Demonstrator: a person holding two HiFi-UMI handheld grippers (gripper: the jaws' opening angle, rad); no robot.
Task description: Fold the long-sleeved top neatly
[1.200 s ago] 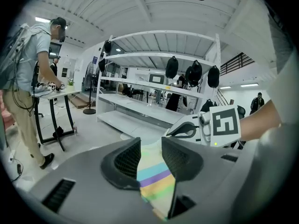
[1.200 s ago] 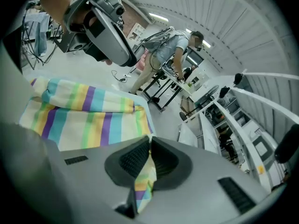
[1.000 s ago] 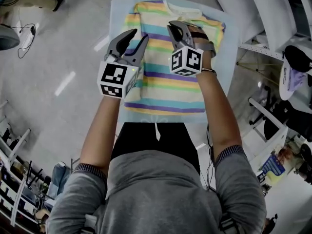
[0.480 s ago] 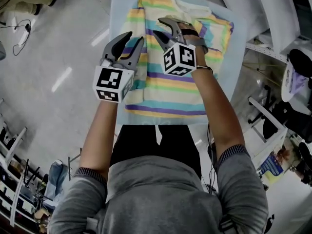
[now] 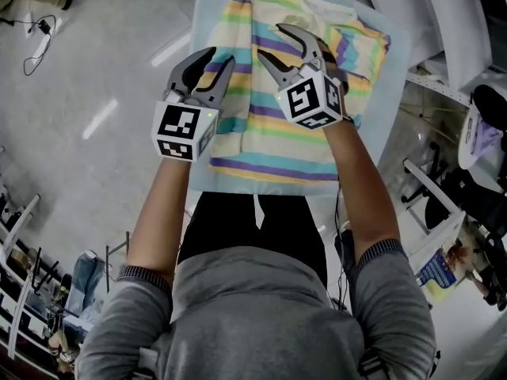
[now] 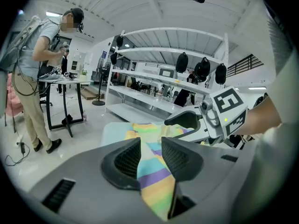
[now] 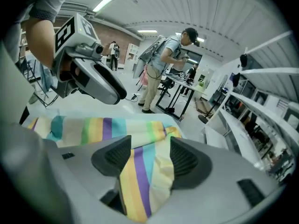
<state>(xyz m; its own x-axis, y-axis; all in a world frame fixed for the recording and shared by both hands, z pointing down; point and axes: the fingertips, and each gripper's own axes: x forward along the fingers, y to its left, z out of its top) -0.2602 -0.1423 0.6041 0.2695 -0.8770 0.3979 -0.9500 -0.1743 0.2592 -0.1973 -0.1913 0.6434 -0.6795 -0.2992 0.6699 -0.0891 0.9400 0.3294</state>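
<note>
Long-sleeved top [image 5: 253, 142] lies between the right gripper's [image 5: 269, 41] jaws, which have just opened.

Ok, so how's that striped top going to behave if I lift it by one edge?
Probably floppy: the striped top lies flat and limp on the pale blue table, with soft rumples near its folded edge, so it should sag and unfold from one grip. It looks thin, so likely light. Pushed, it would probably bunch rather than slide.
</note>
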